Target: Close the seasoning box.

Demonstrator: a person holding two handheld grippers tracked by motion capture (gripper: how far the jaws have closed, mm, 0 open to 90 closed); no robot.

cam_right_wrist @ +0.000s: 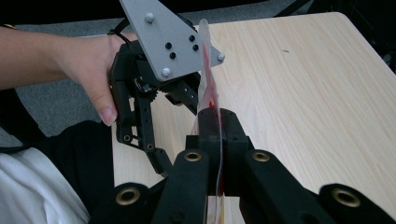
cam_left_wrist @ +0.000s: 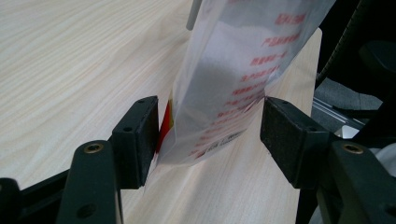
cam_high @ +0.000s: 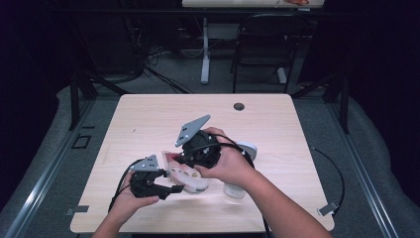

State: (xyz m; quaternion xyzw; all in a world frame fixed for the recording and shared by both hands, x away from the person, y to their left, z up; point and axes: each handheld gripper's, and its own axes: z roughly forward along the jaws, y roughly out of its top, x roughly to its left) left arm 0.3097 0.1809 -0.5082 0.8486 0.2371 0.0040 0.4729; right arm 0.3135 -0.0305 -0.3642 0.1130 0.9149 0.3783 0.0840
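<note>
With the right gripper (cam_right_wrist: 218,133) pinching the top edge of the printed plastic pouch (cam_left_wrist: 233,70) and the left gripper (cam_left_wrist: 210,135) spread around its lower end, close the left squarely on the film before pulling.

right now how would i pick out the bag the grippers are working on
On the light wooden table, look near its front edge, between the two hands. The bag is a translucent plastic pouch with red print, pinched by the right gripper; the white cup beside it has no print.
</note>
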